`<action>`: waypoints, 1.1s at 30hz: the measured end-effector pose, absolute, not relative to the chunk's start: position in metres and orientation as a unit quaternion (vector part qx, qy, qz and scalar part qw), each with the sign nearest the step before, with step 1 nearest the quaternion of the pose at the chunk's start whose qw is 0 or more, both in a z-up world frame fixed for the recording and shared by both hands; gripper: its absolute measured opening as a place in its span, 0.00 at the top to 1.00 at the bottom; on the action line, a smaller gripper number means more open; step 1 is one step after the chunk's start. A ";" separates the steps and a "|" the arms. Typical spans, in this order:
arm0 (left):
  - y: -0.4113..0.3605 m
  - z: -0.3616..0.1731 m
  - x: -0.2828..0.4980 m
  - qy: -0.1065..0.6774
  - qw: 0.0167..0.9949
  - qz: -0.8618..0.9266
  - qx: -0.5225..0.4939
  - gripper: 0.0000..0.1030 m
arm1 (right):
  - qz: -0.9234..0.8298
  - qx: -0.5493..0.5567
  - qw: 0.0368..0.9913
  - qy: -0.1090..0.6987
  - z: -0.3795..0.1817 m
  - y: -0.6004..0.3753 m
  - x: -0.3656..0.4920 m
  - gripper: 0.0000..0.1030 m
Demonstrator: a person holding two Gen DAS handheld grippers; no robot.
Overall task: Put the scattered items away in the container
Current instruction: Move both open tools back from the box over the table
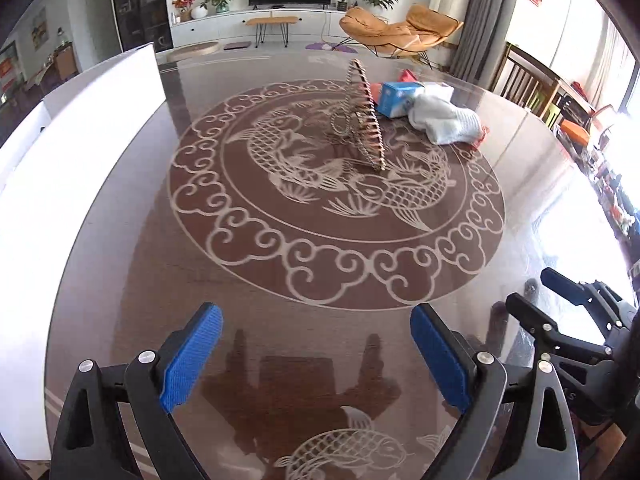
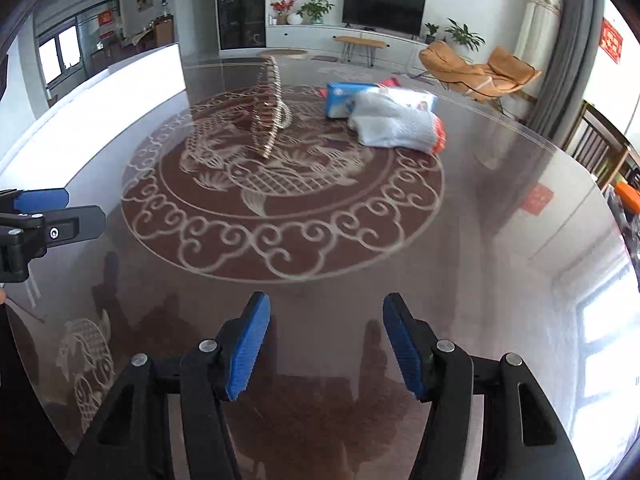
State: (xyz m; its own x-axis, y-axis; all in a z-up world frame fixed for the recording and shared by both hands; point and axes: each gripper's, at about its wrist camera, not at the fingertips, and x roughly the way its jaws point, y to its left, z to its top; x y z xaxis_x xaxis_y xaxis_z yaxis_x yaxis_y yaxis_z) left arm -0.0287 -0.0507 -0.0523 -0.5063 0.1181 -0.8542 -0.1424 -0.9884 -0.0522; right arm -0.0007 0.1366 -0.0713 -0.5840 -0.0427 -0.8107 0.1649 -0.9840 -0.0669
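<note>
A woven basket (image 1: 362,116) (image 2: 270,108) stands tipped on its side near the middle of the round glossy table (image 1: 240,280) (image 2: 480,240). Just beyond it lie a blue-and-white box (image 1: 394,98) (image 2: 340,98), a white bundle of cloth (image 1: 444,120) (image 2: 396,124) and something red (image 2: 440,132) under the cloth's edge. My left gripper (image 1: 316,356) (image 2: 84,208) hovers over the near table edge, jaws wide open and empty. My right gripper (image 2: 326,344) (image 1: 528,290) is beside it, also open with nothing between its blue pads. Both are far short of the items.
A white panel (image 1: 80,140) (image 2: 100,92) stands along the table's left side. Wooden chairs (image 1: 524,76) (image 2: 596,148) sit past the right rim. Behind the table are an orange lounge chair (image 1: 400,30), a TV and plants.
</note>
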 end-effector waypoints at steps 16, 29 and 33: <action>-0.013 -0.078 -0.045 0.034 0.064 0.883 -0.463 0.00 | -0.896 0.442 0.028 0.018 -0.073 0.208 0.004 0.28; -0.012 -0.079 -0.044 0.034 0.062 0.884 -0.462 0.00 | -0.890 0.447 0.079 0.044 -0.078 0.200 -0.020 0.26; -0.013 -0.079 -0.044 0.034 0.063 0.884 -0.462 0.00 | -0.872 0.481 0.078 0.048 -0.071 0.202 -0.100 0.26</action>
